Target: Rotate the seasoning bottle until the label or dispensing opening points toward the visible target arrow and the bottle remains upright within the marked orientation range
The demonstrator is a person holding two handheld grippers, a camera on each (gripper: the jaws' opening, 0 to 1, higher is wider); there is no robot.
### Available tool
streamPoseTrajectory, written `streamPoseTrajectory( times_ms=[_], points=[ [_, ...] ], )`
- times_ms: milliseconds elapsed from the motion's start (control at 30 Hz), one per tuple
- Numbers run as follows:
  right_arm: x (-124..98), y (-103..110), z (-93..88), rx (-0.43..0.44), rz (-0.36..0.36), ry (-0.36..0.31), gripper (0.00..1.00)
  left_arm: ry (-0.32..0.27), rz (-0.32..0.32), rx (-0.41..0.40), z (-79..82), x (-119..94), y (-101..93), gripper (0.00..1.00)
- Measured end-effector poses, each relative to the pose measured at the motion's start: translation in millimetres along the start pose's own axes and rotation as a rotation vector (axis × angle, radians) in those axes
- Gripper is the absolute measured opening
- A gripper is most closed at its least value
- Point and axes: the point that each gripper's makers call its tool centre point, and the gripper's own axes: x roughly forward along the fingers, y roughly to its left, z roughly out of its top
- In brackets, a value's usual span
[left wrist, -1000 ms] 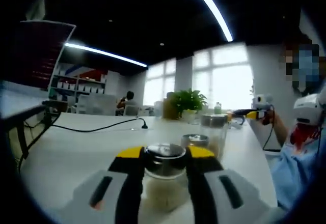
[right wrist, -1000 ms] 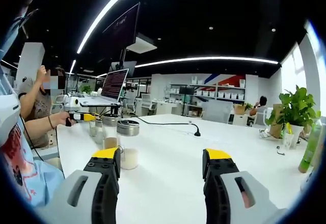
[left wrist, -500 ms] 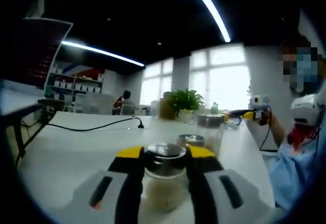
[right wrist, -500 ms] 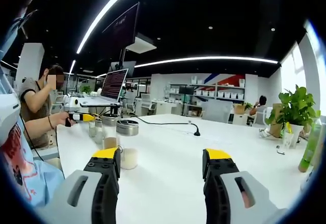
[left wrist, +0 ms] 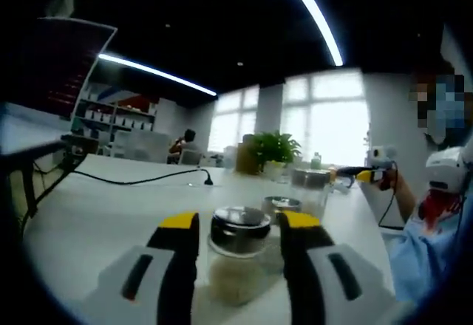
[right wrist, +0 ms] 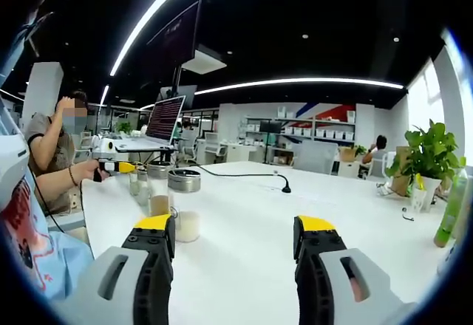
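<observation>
Glass seasoning bottle stands between the slightly parted left tool; right tool gapes empty.

Window glare; ceiling strip lights; soft, fisheye-warped edges

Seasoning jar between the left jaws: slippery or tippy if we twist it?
The seasoning jar looks like clear glass with a shiny metal lid, so probably smooth and prone to slip in the left gripper, whose jaws stand slightly apart from it. It looks squat and holds pale contents low down, so it likely slides on the white table rather than tips.
</observation>
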Motion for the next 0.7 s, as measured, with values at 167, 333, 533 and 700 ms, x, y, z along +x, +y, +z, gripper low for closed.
streamPoseTrajectory(
  times_ms=[167,333,533,700],
  points=[
    [-0.1,-2.4,1.2,0.001,-0.005,-0.003,0.66,-0.034,0.018,-0.016,10.5,-2.9,1.0,0.48],
    [0.2,-2.4,2.5,-0.004,-0.006,-0.004,0.66,0.001,0.108,0.066,10.0,-8.8,6.1,0.5],
    [1.7,-2.5,2.1,-0.003,-0.005,0.0,0.66,-0.087,0.178,0.059,34.1,-21.0,6.4,0.51],
    [2.2,-4.4,2.0,-0.002,-0.01,0.001,0.66,-0.103,0.2,0.064,46.7,-26.8,-3.4,0.55]
  ],
)
